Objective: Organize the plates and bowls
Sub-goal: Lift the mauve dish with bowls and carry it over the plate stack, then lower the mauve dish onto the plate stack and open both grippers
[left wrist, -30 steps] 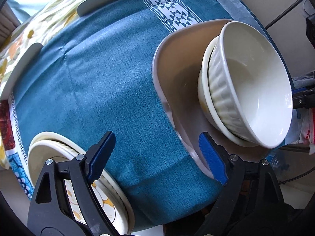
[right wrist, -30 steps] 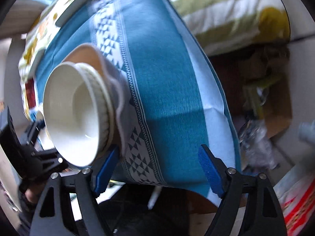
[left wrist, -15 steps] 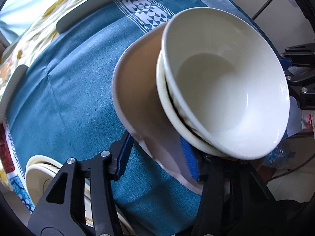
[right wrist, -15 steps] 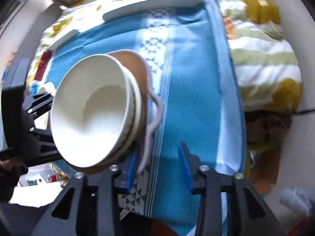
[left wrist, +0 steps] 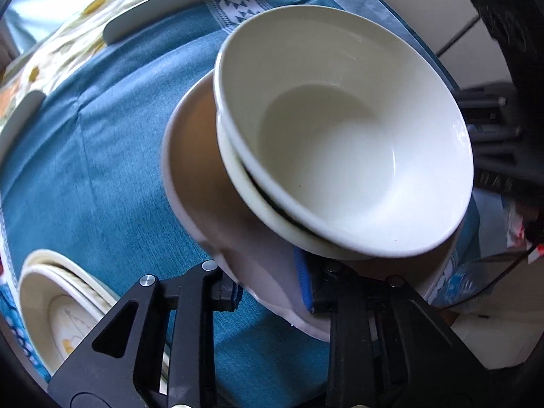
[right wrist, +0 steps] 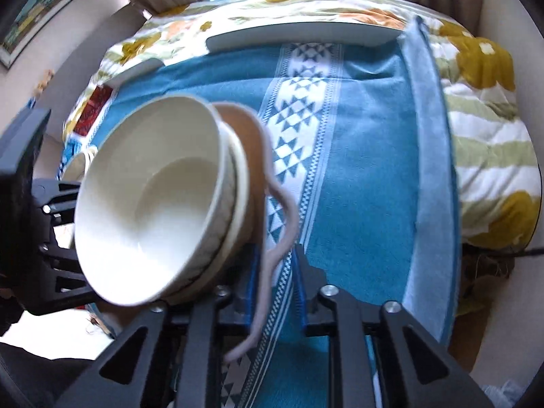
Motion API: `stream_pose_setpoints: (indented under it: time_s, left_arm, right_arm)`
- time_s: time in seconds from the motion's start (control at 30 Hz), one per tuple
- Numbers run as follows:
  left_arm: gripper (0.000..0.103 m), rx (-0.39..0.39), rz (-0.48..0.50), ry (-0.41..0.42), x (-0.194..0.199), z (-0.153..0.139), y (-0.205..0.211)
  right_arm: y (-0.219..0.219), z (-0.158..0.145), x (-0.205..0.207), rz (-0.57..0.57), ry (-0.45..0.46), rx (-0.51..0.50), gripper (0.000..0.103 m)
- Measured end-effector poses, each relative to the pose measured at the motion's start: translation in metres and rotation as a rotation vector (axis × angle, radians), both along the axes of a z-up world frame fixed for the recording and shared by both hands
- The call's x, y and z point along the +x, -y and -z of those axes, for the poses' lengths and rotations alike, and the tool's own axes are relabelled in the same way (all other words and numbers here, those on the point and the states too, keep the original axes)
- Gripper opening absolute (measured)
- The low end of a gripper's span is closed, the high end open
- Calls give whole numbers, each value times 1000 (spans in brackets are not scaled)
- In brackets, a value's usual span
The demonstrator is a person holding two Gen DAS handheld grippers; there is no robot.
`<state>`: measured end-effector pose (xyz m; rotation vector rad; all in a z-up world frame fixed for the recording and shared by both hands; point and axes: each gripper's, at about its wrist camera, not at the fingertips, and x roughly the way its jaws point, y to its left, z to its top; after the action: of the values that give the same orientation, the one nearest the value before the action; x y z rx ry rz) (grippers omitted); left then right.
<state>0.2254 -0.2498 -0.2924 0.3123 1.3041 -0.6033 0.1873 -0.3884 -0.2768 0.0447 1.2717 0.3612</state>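
At far left in the left wrist view, a stack of cream patterned plates (left wrist: 64, 302) rests on the teal woven tablecloth (left wrist: 102, 156). The left gripper (left wrist: 268, 289) is clamped on the near rim of a tan scalloped-edge ceramic dish (left wrist: 210, 183), which carries two nested white ceramic bowls (left wrist: 340, 129) above the cloth. In the right wrist view, the right gripper (right wrist: 273, 268) pinches the same dish's wavy rim between nearly closed blue pads (right wrist: 301, 292), bowls tilted left. A long white tray (right wrist: 302, 34) lies at the cloth's far edge.
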Motion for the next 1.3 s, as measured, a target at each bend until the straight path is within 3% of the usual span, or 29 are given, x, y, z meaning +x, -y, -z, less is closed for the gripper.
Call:
stream_pose_setpoints:
  time_s: [0.17,0.3,0.47,0.6,0.77,0.9,1.07,1.3]
  left_arm:
    - [11,-38,-156,8,10,-2,-18]
    - [10,-15,-162,72,11,-10,-19]
    - [10,-24,-180,69,6,-19,-28]
    - [10,-57,-220,72,6,-40,-41]
    - [10,-77,-280,85,-2,-86,-84]
    - [10,-86,-314,74,-8,-104,-132]
    - [10,-75,-340,46,-20,-100,-196]
    - [10,-61,-331,-23,-36,-70,-260]
  right_arm:
    - [-6,2,-8,23,41,33,8]
    - [-14,0,-13,30,74,29,8]
    - [-25,-7,-7,29,70,20,8]
    - [-35,-31,-4,3,70,-5,8]
    - [-62,-71,-2,-48,83,-27,8]
    - [-103,-93,0,-82,83,-30,8]
    - [-160,-92,-2,-92,58,-12,8]
    - [-226,-66,-12,-48,10,-2,8]
